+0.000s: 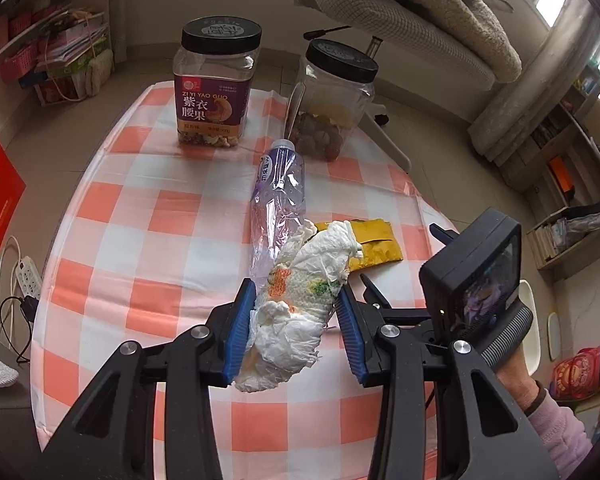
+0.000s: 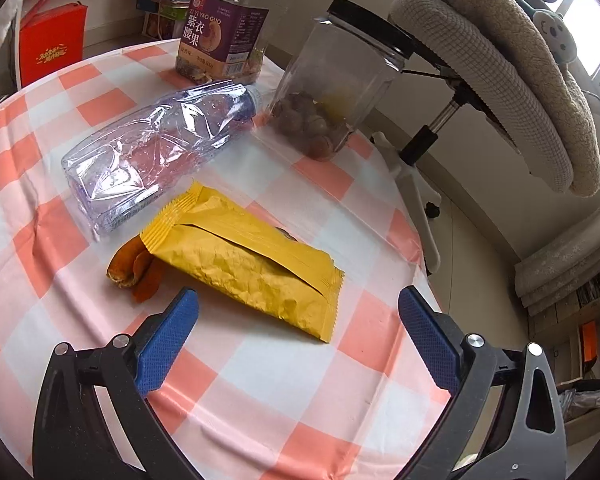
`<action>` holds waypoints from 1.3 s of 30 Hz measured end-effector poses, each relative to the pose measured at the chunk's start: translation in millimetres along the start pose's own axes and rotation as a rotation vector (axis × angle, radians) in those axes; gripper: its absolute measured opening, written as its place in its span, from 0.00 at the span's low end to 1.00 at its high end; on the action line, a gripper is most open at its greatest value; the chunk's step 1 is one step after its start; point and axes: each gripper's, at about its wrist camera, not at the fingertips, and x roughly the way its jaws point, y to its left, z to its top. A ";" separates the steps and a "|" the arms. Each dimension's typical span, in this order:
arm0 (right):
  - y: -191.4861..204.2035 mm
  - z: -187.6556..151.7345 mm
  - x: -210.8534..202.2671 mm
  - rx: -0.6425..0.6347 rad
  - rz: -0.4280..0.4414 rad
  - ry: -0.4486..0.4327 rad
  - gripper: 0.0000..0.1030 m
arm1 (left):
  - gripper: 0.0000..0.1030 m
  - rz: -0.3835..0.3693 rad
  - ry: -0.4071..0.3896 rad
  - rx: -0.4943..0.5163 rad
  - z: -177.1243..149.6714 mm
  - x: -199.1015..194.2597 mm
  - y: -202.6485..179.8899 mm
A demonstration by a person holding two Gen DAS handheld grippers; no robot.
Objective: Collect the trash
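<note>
My left gripper (image 1: pixel 296 300) is shut on a crumpled white paper towel (image 1: pixel 300 312) with orange and green print and holds it above the checked table. A crushed clear plastic bottle (image 1: pixel 278 200) lies beyond it, and also shows in the right wrist view (image 2: pixel 156 148). A yellow snack wrapper (image 2: pixel 244 260) lies flat next to orange peel (image 2: pixel 134 268); in the left wrist view the wrapper (image 1: pixel 376 246) is partly hidden by the towel. My right gripper (image 2: pixel 298 312) is open, just short of the wrapper, and its body shows in the left wrist view (image 1: pixel 472 280).
A cashew jar (image 1: pixel 216 88) and a clear jar with dried fruit (image 1: pixel 332 100) stand at the table's far side. The orange-and-white checked tablecloth (image 2: pixel 260 400) covers a round table. An office chair (image 2: pixel 480 80) stands past the far right edge.
</note>
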 end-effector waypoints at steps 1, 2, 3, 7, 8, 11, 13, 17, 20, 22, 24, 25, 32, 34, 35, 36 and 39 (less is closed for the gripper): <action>2.3 3.0 4.7 -0.011 0.003 -0.001 0.92 | 0.40 -0.005 0.000 -0.007 0.8 -0.1 2.6; 3.7 5.4 9.2 -0.019 0.009 0.003 0.91 | 0.40 -0.006 0.001 -0.012 1.3 0.7 5.3; 4.4 7.4 13.6 -0.023 0.015 0.006 0.89 | 0.40 -0.001 0.001 -0.014 1.6 1.1 7.8; -2.3 12.4 31.3 0.037 0.103 0.035 0.37 | 0.40 0.021 0.005 -0.024 0.9 3.5 19.1; -5.5 13.3 34.5 0.073 0.123 0.042 0.30 | 0.40 0.025 0.003 -0.027 0.9 3.2 22.0; -19.3 13.1 32.3 0.198 0.172 0.026 0.21 | 0.40 0.034 -0.015 -0.046 1.7 -0.8 30.7; -29.3 13.4 27.3 0.278 0.197 0.014 0.18 | 0.40 0.033 -0.031 -0.067 2.8 -4.5 35.8; -43.3 16.0 13.1 0.393 0.233 -0.008 0.12 | 0.40 0.026 -0.071 -0.085 4.3 -13.9 38.1; -50.6 18.5 0.4 0.457 0.264 -0.024 0.09 | 0.40 0.024 -0.104 -0.086 5.3 -22.3 35.8; -52.1 19.0 -12.4 0.477 0.272 -0.042 0.08 | 0.40 0.017 -0.121 -0.089 5.2 -27.9 34.8; -53.4 19.0 -24.9 0.497 0.283 -0.058 0.07 | 0.40 0.012 -0.137 -0.093 5.0 -33.1 34.2; -54.0 19.0 -30.1 0.508 0.294 -0.061 0.06 | 0.40 0.010 -0.141 -0.094 4.8 -34.7 33.6; -47.3 15.2 -24.9 0.504 0.331 -0.002 0.23 | 0.40 -0.014 -0.131 -0.108 -1.6 -41.2 32.1; -47.5 14.2 -17.0 0.516 0.318 0.003 0.56 | 0.40 -0.016 -0.138 -0.102 -2.3 -44.6 32.3; -49.0 15.0 -13.4 0.518 0.302 -0.007 0.63 | 0.40 -0.012 -0.142 -0.098 -2.6 -45.7 33.1; -50.8 15.6 -8.9 0.519 0.304 -0.009 0.64 | 0.40 -0.009 -0.143 -0.098 -2.7 -45.8 34.8; -54.9 21.4 13.0 0.504 0.296 0.012 0.81 | 0.40 -0.007 -0.124 -0.124 -2.3 -39.6 42.7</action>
